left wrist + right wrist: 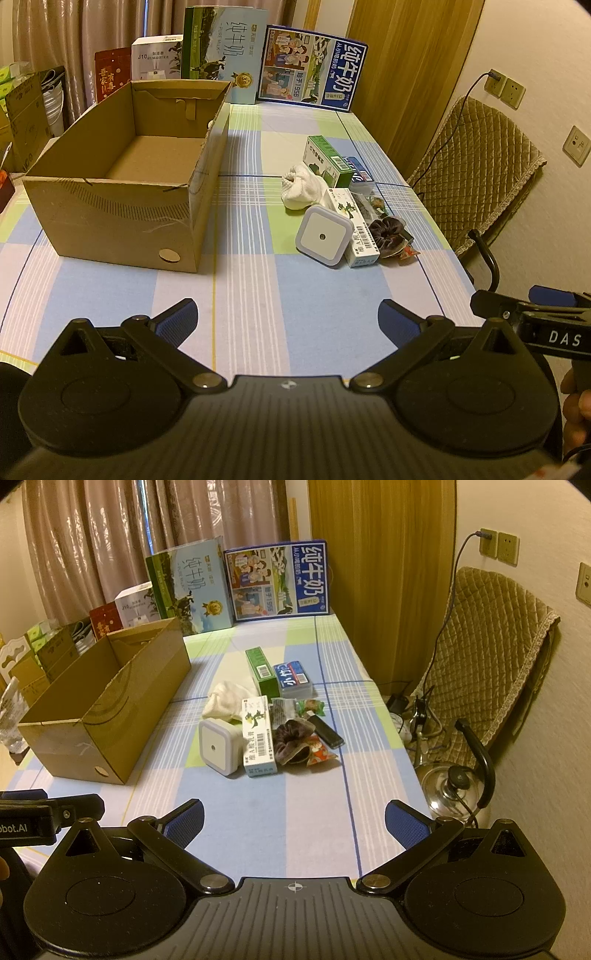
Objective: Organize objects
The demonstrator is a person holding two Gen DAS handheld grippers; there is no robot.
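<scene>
Only the right view is showing a kettle (448, 790) sitting beside the tabletop (258, 812). Both claws, left (288, 317) and right (294, 818), are hanging wide open, empty. The clutter (334, 206) is lying right of the box (125, 177).

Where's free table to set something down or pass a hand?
Bare cloth between both open grippers, left and right, and the pile. Also a lane between the cardboard box and the night light, and behind the green box toward the milk cartons. Box is empty. Pile itself is crowded.
</scene>
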